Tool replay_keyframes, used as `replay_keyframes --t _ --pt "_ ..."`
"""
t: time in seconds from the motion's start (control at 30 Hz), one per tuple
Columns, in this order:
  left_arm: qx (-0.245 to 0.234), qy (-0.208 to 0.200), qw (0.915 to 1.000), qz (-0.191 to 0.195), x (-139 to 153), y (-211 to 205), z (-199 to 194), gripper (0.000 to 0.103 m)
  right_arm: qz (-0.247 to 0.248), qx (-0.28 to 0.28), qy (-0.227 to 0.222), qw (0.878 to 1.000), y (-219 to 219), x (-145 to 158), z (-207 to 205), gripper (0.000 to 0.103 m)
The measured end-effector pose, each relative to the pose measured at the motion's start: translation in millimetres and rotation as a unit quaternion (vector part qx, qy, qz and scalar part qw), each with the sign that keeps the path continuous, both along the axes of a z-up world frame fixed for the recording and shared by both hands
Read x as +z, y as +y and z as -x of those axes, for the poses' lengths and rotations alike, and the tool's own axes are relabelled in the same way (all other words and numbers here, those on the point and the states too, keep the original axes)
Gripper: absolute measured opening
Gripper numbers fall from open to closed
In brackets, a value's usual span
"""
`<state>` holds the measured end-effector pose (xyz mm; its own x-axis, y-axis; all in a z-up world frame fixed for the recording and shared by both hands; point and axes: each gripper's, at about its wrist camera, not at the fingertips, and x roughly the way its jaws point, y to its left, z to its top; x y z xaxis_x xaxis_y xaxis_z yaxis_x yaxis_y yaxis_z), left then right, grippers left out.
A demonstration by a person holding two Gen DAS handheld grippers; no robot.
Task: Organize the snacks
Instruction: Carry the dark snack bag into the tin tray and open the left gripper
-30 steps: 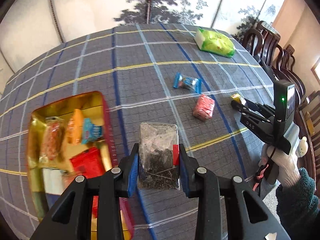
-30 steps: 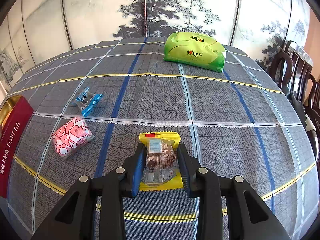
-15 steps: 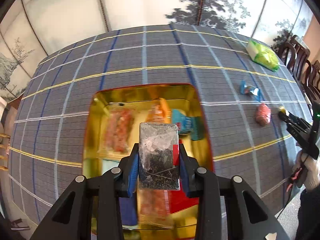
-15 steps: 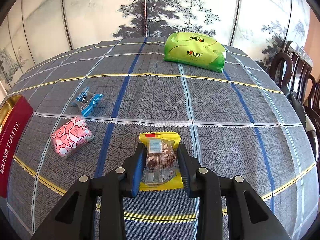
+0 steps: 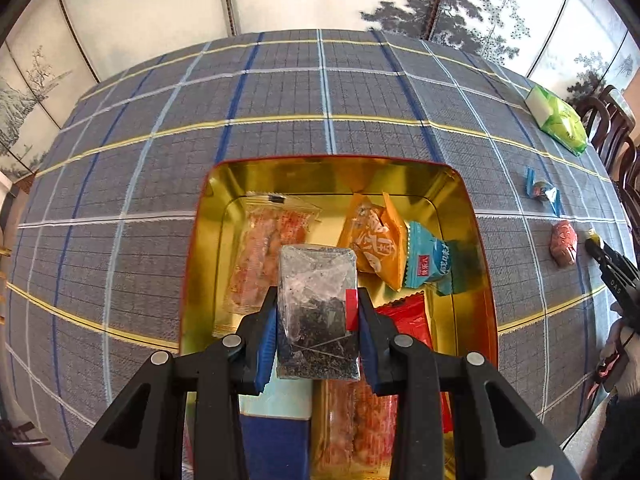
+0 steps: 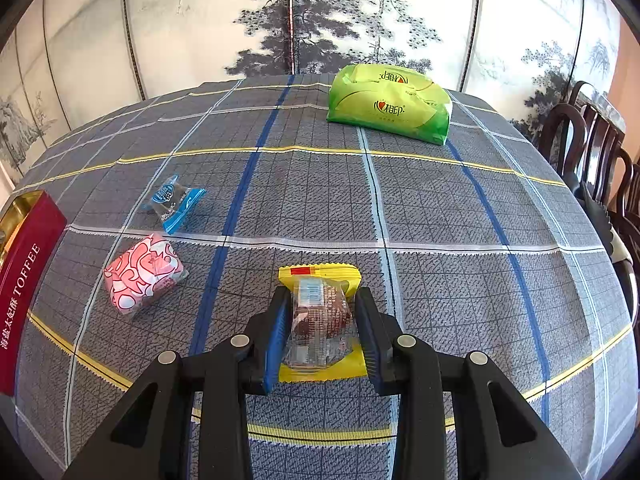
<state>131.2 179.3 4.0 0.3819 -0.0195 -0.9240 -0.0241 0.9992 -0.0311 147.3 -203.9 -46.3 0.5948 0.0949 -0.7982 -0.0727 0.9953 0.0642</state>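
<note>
My left gripper is shut on a clear packet of dark flakes and holds it above the gold tin. Several wrapped snacks lie in the tin, among them an orange packet, a teal packet and a red one. My right gripper is shut on a yellow-edged packet with a brown cake, low over the tablecloth. The right gripper also shows at the right edge of the left wrist view, held by a gloved hand.
On the checked tablecloth lie a pink patterned snack, a blue wrapped snack and a large green pack. The tin's red side reads TOFFEE at the left. Dark wooden chairs stand at the right; a painted screen is behind.
My left gripper carried the flake packet leftward from beside the tin to over its middle. The right gripper and its yellow packet stayed still.
</note>
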Motion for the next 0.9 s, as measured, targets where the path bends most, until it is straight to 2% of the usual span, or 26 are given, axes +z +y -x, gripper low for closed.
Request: replay_keyframes --t 0.2,0.43,0.57,0.73,0.83,0.9 --pt "-0.013 0.003 0.9998 -0.013 -12.6 -9.0 -9.8 0.032 0.000 0.000 0.000 1.000 -0.2 -0.2 -0.1 0.035" --pt "-0.021 -0.008 0.9987 -0.046 -17.3 -18.6 -15.3 0.032 0.000 0.000 0.000 1.000 0.2 0.1 -0.4 0.036" --pt "-0.025 -0.016 0.9968 -0.074 -16.7 -23.1 -13.4 0.037 0.001 0.000 0.000 1.000 1.0 0.1 0.4 0.036" --pt "-0.021 -0.021 0.9971 -0.070 -10.9 -20.4 -10.5 0.039 0.005 -0.001 0.000 1.000 2.3 0.3 0.2 0.036" --pt "-0.023 -0.029 0.9968 -0.071 -4.7 -20.2 -5.4 0.045 0.007 -0.004 0.000 1.000 2.4 0.7 0.4 0.036" --pt "-0.020 -0.037 0.9960 -0.079 0.0 -21.2 -0.4 0.057 0.010 -0.007 0.001 1.000 2.6 0.9 0.2 0.035"
